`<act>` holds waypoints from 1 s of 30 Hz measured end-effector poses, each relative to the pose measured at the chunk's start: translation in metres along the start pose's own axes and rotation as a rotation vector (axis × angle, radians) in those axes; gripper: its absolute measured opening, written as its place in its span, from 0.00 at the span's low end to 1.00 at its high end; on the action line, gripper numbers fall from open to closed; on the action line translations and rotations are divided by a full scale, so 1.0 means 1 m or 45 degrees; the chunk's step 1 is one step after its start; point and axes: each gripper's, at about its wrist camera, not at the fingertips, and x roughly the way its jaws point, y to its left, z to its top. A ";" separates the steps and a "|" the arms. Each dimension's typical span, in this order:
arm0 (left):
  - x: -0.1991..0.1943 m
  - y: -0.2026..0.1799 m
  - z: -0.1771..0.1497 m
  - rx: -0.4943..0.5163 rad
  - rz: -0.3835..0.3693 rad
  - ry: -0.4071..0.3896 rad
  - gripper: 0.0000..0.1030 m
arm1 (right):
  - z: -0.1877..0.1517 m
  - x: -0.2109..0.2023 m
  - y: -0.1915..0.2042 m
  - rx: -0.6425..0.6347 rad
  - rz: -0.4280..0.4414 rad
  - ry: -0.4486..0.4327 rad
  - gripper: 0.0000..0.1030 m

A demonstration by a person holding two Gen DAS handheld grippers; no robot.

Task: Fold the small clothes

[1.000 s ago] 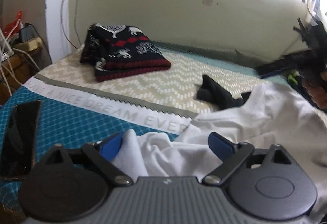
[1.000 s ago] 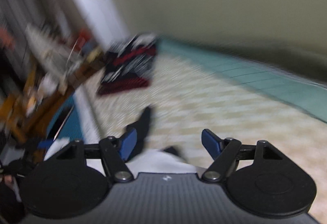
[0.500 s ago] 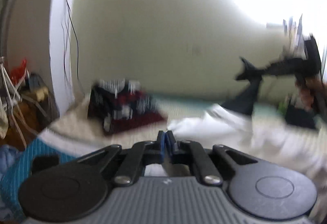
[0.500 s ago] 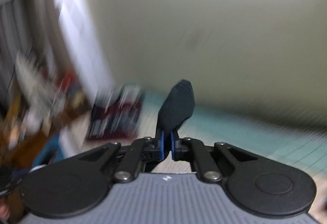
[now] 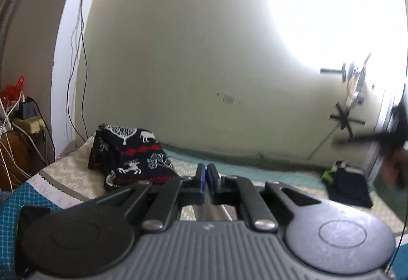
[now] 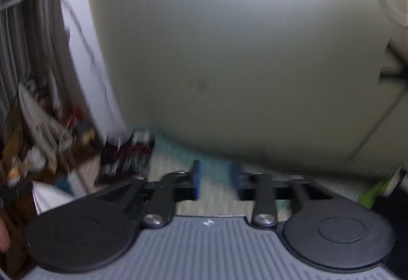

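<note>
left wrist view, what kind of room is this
Most likely a bedroom in a home. The gripper looks over a bed with a printed cover; a folded dark patterned sweater lies on it by a plain wall, and a power strip with chargers sits beside it.

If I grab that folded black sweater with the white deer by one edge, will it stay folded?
Probably not: the folded sweater looks like soft knit, its layers sagging at the front, so it would likely flop open. It seems bulky, so somewhat heavy.

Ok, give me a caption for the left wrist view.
Shut left tool raised above the bed, folded patterned sweater beyond.
</note>
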 end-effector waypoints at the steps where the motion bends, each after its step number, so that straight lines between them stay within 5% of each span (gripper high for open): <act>1: -0.008 0.001 0.001 0.001 -0.010 -0.013 0.03 | -0.017 0.010 0.000 0.011 0.012 0.062 0.66; 7: -0.036 0.009 -0.012 -0.007 -0.029 -0.017 0.03 | -0.076 0.055 0.020 -0.012 0.156 0.316 0.66; 10: -0.043 0.006 -0.020 -0.009 -0.022 -0.018 0.03 | -0.091 0.083 0.051 -0.212 0.190 0.464 0.66; 12: -0.048 0.006 -0.023 -0.013 -0.040 -0.032 0.03 | -0.102 0.097 0.071 -0.398 0.063 0.488 0.41; 13: -0.050 0.006 -0.024 -0.011 -0.055 -0.045 0.03 | -0.099 0.102 0.076 -0.427 0.042 0.480 0.09; 14: -0.053 0.003 -0.025 -0.006 -0.067 -0.059 0.03 | -0.091 0.095 0.075 -0.410 0.051 0.455 0.00; 19: -0.062 -0.010 -0.021 0.023 -0.141 -0.107 0.03 | -0.032 0.104 0.131 -0.350 0.206 0.191 0.00; 21: -0.066 -0.014 -0.021 0.035 -0.141 -0.119 0.03 | -0.018 0.107 0.158 -0.330 0.374 0.103 0.03; 22: -0.067 -0.015 -0.022 0.033 -0.137 -0.120 0.03 | -0.013 0.105 0.171 -0.340 0.454 0.090 0.17; 23: -0.070 -0.014 -0.023 0.031 -0.135 -0.118 0.03 | -0.010 0.103 0.178 -0.364 0.498 0.102 0.64; 24: -0.072 -0.013 -0.025 0.029 -0.131 -0.117 0.03 | -0.012 0.098 0.181 -0.385 0.515 0.096 0.80; 27: -0.076 -0.006 -0.031 0.011 -0.135 -0.121 0.03 | -0.026 0.086 0.150 -0.405 0.459 0.105 0.78; 30: -0.076 -0.001 -0.037 -0.022 -0.166 -0.128 0.03 | -0.042 0.110 0.099 -0.235 0.252 0.324 0.69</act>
